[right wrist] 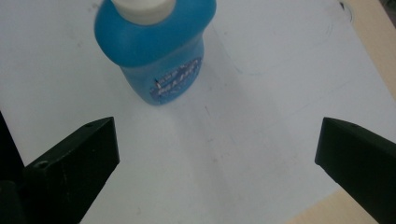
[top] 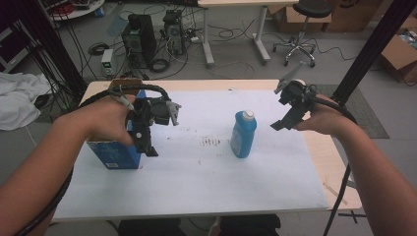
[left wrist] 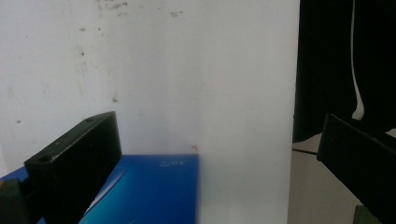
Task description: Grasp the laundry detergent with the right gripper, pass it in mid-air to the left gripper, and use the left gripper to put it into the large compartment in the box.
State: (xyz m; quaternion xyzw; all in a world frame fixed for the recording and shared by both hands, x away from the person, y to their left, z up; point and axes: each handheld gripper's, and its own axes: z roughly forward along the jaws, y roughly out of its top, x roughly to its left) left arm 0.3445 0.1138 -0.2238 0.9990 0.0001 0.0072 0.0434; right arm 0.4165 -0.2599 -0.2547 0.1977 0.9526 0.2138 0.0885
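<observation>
While the white-covered table [top: 196, 187] carries both items well apart, the blue box [top: 115, 155] stands at its left edge beneath the left gripper [top: 147, 132], jaws wide, empty. The blue bottle [top: 244, 133] stands upright mid-table; the right gripper [top: 285, 120], likewise wide and empty, hovers beside it, seemingly poised for approach.

A stained white sheet [top: 196, 167] covers the tabletop [top: 339, 167]. Behind it stand two computer towers [top: 139, 37] among cables. A swivel stool [top: 305, 19] sits farther right.

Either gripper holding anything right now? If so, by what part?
Nothing held. Left gripper is open over the blue box; right gripper is open, short of the bottle.
</observation>
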